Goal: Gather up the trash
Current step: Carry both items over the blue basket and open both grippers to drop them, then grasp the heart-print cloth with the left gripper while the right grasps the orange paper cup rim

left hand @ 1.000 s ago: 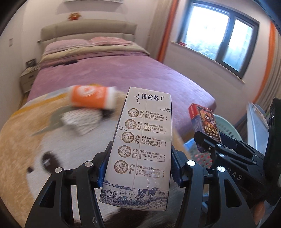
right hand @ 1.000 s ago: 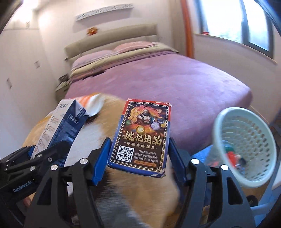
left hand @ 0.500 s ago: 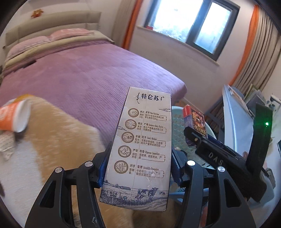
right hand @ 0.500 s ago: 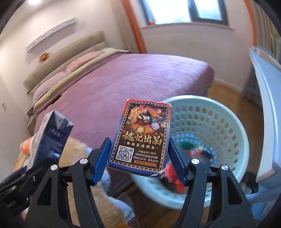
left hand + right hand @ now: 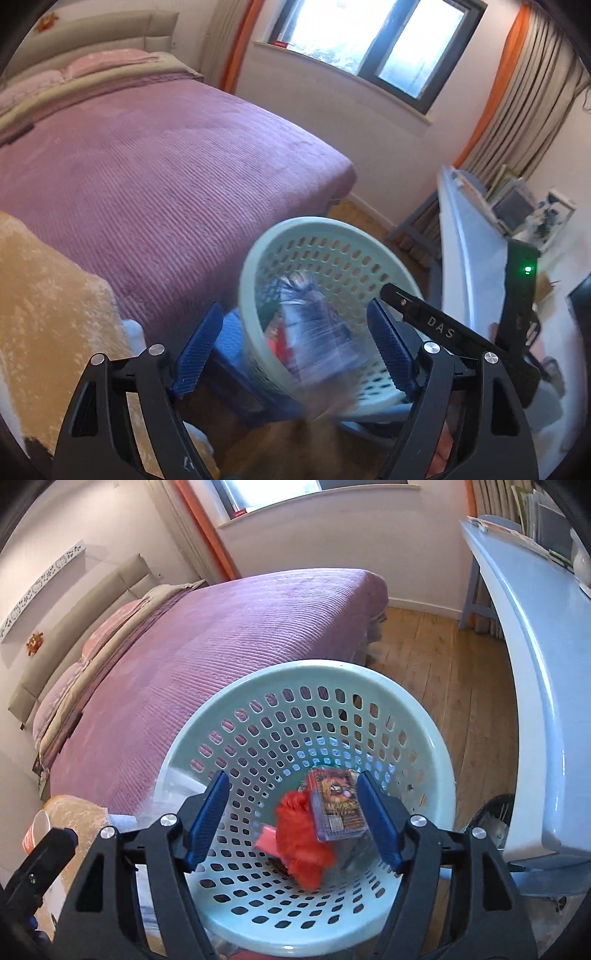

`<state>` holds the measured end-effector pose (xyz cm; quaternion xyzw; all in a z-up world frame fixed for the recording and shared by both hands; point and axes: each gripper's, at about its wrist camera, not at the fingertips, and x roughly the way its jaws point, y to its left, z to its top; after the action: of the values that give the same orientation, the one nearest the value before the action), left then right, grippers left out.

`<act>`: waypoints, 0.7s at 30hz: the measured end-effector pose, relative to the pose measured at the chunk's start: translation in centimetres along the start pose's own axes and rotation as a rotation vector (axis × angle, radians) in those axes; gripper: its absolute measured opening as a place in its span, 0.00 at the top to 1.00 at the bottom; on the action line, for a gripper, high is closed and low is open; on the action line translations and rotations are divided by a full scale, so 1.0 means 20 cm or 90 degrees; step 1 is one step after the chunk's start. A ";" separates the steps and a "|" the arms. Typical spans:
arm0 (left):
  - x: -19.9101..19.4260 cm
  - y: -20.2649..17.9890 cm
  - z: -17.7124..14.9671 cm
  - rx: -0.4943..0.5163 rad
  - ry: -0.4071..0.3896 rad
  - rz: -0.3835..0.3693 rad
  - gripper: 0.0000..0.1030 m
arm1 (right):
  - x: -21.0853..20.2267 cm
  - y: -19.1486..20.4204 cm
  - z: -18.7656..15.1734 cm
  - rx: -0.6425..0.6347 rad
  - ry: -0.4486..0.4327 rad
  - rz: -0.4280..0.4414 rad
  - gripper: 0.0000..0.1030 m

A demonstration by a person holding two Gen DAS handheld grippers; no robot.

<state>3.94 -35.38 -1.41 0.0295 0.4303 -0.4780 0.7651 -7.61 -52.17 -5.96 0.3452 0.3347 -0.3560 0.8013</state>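
Mint-green plastic basket [image 5: 439, 746], perforated, on floor right of purple bed [image 5: 229, 635]. Contents: card box [image 5: 338, 805] w/ red trash [image 5: 303, 845] beside it, near basket bottom; blurred carton [image 5: 317, 332] mid-drop inside, per left cam. Left gripper [image 5: 295, 350]: jaws wide apart, holding nothing. Right gripper [image 5: 293, 819]: same, spread, empty. Remaining: orange cup [image 5: 37, 829] on tan blanket [image 5: 51, 302], far left. Status: approx. two items binned, cup at least left.

Blurred beyond reading: streaked carton [image 5: 317, 332], possibly mid-air inside pale green basket [image 5: 258, 243]; smeared card box [image 5: 338, 805] and red lump [image 5: 303, 842], lettering illegible; orange cup [image 5: 37, 829] half hidden behind black gripper body; basket base cut by frame edge.
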 end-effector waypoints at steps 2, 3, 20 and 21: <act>-0.03 0.01 -0.02 0.003 -0.010 0.011 0.24 | -0.02 0.01 -0.01 -0.002 -0.005 0.009 0.34; -0.06 0.02 -0.03 0.005 -0.016 0.012 0.25 | -0.04 0.02 -0.02 -0.005 -0.007 0.014 0.34; -0.75 0.42 -0.12 -0.061 -0.154 0.111 0.26 | -0.34 0.64 -0.22 -0.161 -0.046 0.149 0.34; -0.79 0.47 -0.13 -0.066 -0.160 0.125 0.26 | -0.34 0.71 -0.25 -0.178 -0.041 0.163 0.34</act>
<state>6.68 -18.00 4.44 -0.0281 0.3507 -0.3782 0.8563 -1.29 -38.61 1.10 0.2586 0.3081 -0.2119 0.8907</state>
